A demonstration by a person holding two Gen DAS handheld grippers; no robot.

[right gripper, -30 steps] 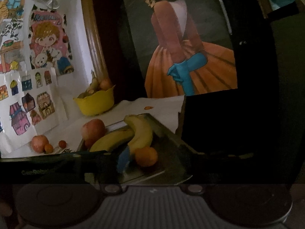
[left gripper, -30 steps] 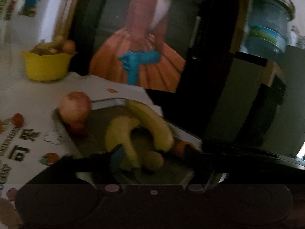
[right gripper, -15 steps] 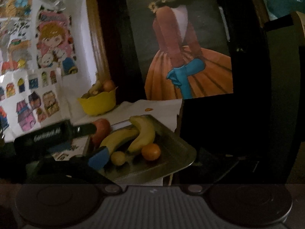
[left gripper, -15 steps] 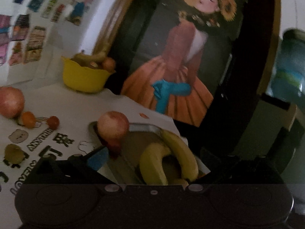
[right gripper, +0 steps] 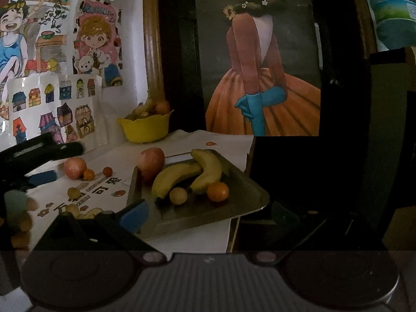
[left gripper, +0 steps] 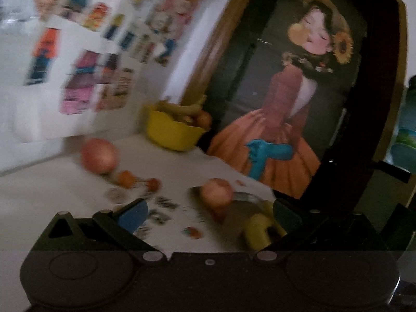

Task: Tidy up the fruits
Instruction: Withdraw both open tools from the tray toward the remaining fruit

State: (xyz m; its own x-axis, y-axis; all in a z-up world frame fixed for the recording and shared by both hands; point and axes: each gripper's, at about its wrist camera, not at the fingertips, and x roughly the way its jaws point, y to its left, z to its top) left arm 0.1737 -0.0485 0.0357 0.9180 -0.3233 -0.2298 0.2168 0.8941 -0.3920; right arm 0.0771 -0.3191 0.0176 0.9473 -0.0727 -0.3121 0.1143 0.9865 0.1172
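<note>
Both grippers' fingers just spread wide, nothing between: left gripper, right gripper. Two yellow bananas, small orange on metal tray.

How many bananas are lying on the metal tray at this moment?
2. One banana lies across the middle of the metal tray; the other banana leans over its far end, toward the tray's back edge. The yellow bowl behind may hide more fruit.

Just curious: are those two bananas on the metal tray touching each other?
Touching. The right wrist view shows the two bananas on the tray crossing, one's upper end lying against the other.
</note>
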